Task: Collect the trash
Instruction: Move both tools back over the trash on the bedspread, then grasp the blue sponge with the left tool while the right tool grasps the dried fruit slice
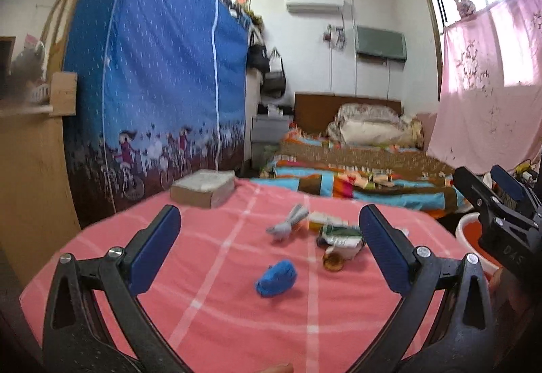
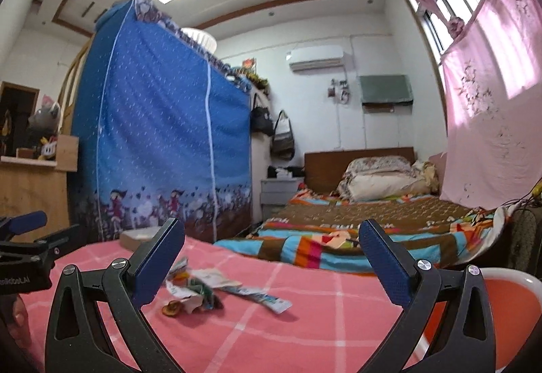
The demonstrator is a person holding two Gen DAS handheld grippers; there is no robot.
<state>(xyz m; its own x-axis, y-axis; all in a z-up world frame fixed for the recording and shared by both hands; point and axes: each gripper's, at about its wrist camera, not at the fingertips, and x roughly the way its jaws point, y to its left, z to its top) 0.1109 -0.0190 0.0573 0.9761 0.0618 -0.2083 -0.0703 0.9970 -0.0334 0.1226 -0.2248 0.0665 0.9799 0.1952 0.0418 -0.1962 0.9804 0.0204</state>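
Left gripper (image 1: pixel 269 244) spread wide, empty, above pink checked cloth (image 1: pixel 216 312). Right gripper (image 2: pixel 271 254) likewise spread, empty. Crumpled wrappers (image 2: pixel 210 288) lower centre; blue ball (image 1: pixel 276 278) nearby.

one blue pouch (image 1: pixel 276 278); one grey toy (image 1: pixel 288 224); one box (image 1: pixel 203 188); one wrapper pile (image 2: pixel 203 288).

A home bedroom is shown: a made bed (image 2: pixel 355 224) with pillows (image 2: pixel 379 183), a fabric wardrobe (image 2: pixel 162 136), pink curtains (image 2: pixel 491 122) and an air conditioner (image 2: pixel 316 57) are seen.
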